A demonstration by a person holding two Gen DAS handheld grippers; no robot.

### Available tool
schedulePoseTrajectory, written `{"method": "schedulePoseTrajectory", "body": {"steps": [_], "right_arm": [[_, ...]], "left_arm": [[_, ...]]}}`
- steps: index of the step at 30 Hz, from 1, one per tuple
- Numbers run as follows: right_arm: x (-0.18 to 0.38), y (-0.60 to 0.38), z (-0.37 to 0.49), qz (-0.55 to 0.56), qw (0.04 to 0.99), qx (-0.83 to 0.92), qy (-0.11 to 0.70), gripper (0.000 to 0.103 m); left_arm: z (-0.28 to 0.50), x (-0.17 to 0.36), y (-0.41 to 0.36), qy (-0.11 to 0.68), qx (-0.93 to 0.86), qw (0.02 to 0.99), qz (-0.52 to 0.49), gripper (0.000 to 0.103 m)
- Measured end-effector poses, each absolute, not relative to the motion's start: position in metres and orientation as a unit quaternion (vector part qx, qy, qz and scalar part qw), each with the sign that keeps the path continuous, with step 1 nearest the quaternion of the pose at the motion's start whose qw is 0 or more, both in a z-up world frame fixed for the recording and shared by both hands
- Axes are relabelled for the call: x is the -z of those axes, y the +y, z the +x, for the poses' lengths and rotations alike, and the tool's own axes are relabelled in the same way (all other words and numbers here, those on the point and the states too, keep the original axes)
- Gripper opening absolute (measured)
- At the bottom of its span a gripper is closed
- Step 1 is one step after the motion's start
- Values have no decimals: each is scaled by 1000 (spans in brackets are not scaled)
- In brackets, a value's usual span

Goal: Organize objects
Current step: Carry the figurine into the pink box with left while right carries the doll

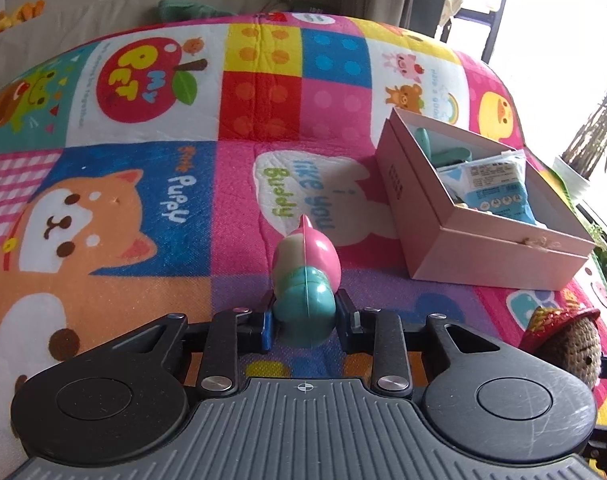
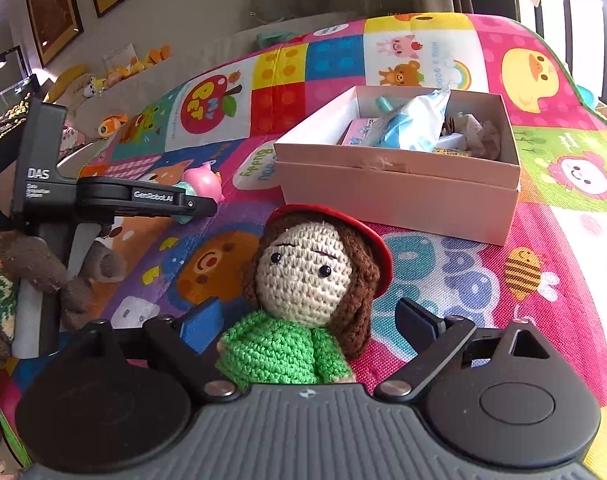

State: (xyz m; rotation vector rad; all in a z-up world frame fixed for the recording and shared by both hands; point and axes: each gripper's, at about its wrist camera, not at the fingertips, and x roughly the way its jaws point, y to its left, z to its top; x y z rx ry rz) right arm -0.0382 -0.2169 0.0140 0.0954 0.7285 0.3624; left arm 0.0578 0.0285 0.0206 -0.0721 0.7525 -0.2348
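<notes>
My left gripper [image 1: 305,322] is shut on a pink and teal plastic toy [image 1: 306,280], held just above the colourful play mat [image 1: 143,208]. The toy also shows in the right wrist view [image 2: 203,186] at the left gripper's tip. An open pink box [image 1: 475,216] with a blue packet and other items sits to the right; it also shows in the right wrist view [image 2: 399,176]. My right gripper [image 2: 313,324] is open, its fingers either side of a crochet doll [image 2: 303,292] with a red hat and green top. The doll's edge shows in the left wrist view [image 1: 563,340].
The mat [image 2: 543,248] covers a raised surface. Plush toys [image 2: 119,72] lie on the beige surface behind it. A gloved hand [image 2: 43,264] holds the left gripper's handle. Framed pictures hang on the far wall. A bright window is at the right.
</notes>
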Motion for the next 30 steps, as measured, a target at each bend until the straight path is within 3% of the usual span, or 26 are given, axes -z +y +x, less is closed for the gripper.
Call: {"method": "schedulePoseTrajectory", "body": {"steps": [2, 5, 9, 11, 16, 18, 20, 21, 26, 30], "right_arm": [[-11, -217, -35, 50, 913, -181, 364, 72], [-14, -219, -38, 59, 909, -193, 365, 55], [-30, -233, -48, 71, 911, -206, 350, 41], [-40, -244, -53, 80, 917, -205, 334, 23], [-49, -259, -61, 81, 928, -182, 315, 25], [-46, -260, -63, 82, 926, -178, 321, 39], [-43, -261, -66, 78, 927, -169, 324, 69], [-42, -261, -68, 76, 929, -164, 322, 73], [-34, -263, -68, 82, 927, -160, 329, 84], [-25, -258, -55, 96, 918, -159, 351, 85]], "left_arm": [[50, -22, 25, 368, 123, 921, -24, 32], [32, -29, 18, 360, 148, 921, -12, 31], [20, -62, 0, 310, 195, 930, -14, 31], [24, -82, -16, 276, 215, 937, -7, 31], [71, -102, -67, 232, 240, 943, 4, 33], [98, -91, -93, 260, 233, 935, 58, 34], [118, -73, -116, 293, 219, 922, 126, 34], [125, -64, -122, 304, 215, 917, 144, 34], [122, -47, -112, 313, 215, 913, 148, 35], [110, -55, -98, 304, 217, 915, 155, 32]]}}
